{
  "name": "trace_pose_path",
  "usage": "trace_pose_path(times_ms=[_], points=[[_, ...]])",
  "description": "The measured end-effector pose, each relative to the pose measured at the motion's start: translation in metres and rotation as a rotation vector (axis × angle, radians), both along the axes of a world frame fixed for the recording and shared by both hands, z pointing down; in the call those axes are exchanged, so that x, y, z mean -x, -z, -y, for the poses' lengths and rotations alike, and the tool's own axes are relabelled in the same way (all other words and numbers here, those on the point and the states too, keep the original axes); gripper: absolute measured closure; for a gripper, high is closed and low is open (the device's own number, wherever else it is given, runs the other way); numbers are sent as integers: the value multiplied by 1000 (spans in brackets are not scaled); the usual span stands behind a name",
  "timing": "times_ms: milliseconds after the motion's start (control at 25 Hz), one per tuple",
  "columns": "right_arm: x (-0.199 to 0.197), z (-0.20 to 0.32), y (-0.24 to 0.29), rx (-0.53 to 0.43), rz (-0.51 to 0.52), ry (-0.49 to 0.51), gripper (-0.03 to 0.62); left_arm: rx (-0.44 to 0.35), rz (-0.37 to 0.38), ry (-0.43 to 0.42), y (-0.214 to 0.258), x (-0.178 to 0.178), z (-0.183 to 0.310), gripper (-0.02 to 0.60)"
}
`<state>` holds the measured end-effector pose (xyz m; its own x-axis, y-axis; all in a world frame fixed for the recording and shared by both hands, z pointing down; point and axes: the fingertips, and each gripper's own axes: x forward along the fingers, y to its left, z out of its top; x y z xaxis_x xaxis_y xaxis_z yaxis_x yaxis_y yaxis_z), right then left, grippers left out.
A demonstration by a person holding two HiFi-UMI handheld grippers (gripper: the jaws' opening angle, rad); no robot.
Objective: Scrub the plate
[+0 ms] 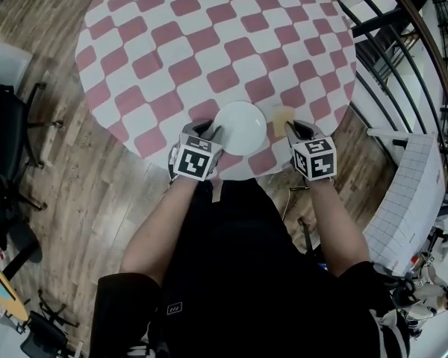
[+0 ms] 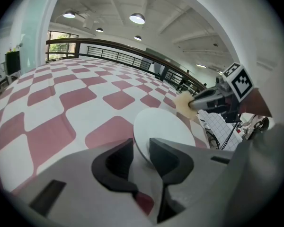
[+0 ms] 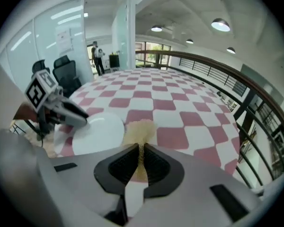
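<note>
My left gripper (image 1: 211, 131) is clamped on the near left rim of the white round plate (image 1: 240, 127). In the left gripper view the rim (image 2: 163, 126) runs straight in between the two dark pads, one pad over the plate's face and the other outside its edge. The plate sits close to the near edge of the round table with a pink-and-white chequered cloth (image 1: 209, 36), right in front of me, between my two hands.

My right gripper (image 1: 291, 127) is closed almost fully on a pale tan sponge (image 1: 282, 115). In the right gripper view the jaws pinch a thin strip of it, and the rest of the sponge (image 3: 141, 129) spreads out beyond the tips. It is just beside the plate's right rim (image 3: 97, 134), over a pink square of the cloth. Whether the sponge touches the plate I cannot tell.

From the left gripper view, the right gripper (image 2: 199, 103) comes in from the right with the sponge (image 2: 183, 103) at its tip, past the far edge of the plate. From the right gripper view, the left gripper (image 3: 80, 117) meets the plate's left side.
</note>
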<state>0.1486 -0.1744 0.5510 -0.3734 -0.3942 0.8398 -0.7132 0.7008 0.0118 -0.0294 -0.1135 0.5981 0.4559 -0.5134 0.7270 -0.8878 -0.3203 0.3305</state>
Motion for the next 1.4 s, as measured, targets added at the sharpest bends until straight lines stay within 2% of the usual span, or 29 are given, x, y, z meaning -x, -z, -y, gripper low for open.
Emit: trace_pose_path(times_ms=[160, 280, 440, 720, 920, 1160, 1280, 1400], points=[[65, -7, 18, 10, 162, 84, 554, -11, 0, 4, 1, 1, 0, 469], [108, -25, 1, 80, 188, 171, 554, -21, -3, 2, 3, 0, -1, 472], [141, -44, -30, 136, 122, 278, 554, -31, 4, -5, 3, -2, -2, 477], [141, -35, -41, 31, -61, 429, 554, -14, 11, -11, 1, -2, -1, 477], [126, -25, -42, 23, -65, 388, 554, -17, 8, -10, 0, -2, -2, 477], [74, -5, -37, -10, -121, 282, 554, -11, 2, -7, 0, -1, -2, 477], [35, 9, -36, -14, -154, 154, 554, -7, 2, -4, 0, -2, -3, 477], [14, 17, -26, 15, -41, -14, 554, -8, 14, -11, -1, -3, -3, 483]])
